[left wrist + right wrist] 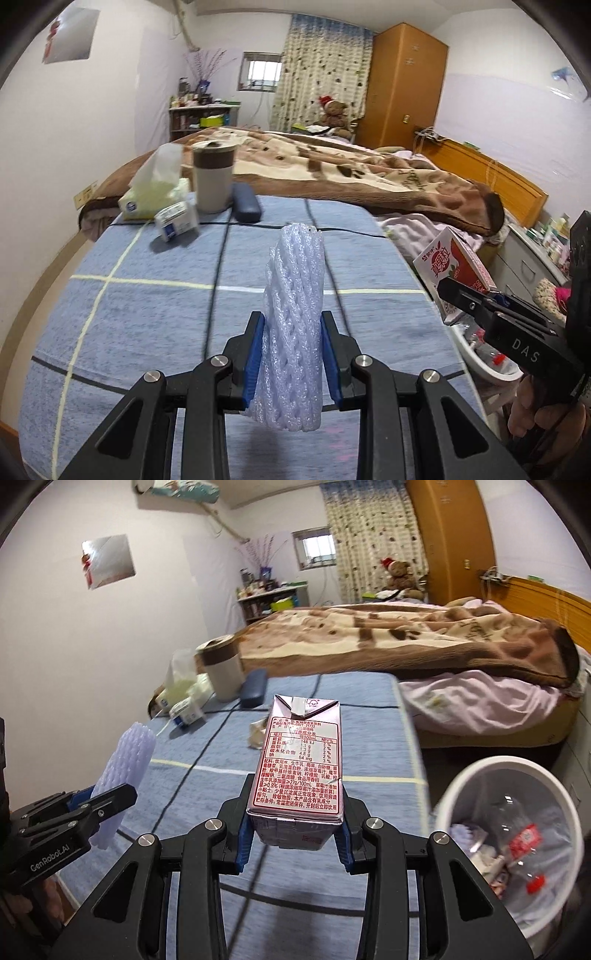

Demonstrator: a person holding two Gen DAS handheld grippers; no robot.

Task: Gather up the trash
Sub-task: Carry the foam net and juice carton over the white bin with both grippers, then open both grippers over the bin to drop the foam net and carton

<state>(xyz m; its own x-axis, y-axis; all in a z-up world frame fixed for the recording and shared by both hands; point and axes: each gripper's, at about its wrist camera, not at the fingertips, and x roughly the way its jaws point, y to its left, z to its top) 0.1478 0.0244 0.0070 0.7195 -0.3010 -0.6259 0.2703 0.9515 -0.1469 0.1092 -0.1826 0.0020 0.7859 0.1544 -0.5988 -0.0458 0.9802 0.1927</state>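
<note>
While both grippers hang above the blue checked tablecloth (pixel 147 314), each one has a piece of trash clamped between its blue pads.

Left gripper (pixel 291 354): the jaws are nearly closed on a white foam fruit-net sleeve (pixel 295 314). The sleeve stands upright between the pads, which press into its lower half; its upper end rises clear above the fingertips and its lower end hangs below them. Nothing else touches it.

Right gripper (pixel 293 834): the jaws are narrowly set and grip a pink rectangular drink carton (pixel 299 768) by its two side walls near the base. The carton stands upright, printed ingredient panel toward the camera, folded top end away from it.

Landmark: white round waste bin (pixel 461 786) lined with a thin white bag.
- The bin stands on the floor beside the right edge of the tablecloth, below and to the right of the carton.
- Inside it lie a clear plastic bottle (pixel 517 834) with a red label and some crumpled scraps.
- The carton is near the bin but not over its opening; the foam sleeve is farther from the bin, on the far side of the carton.
- A small crumpled wrapper (pixel 256 734) lies on the cloth, left of the bin, behind the carton.
- A beige lidded tumbler (pixel 213 181), a tissue pack (pixel 155 192) and a dark blue glasses case (pixel 245 203) stand at the cloth's far end, well apart from the bin.
</note>
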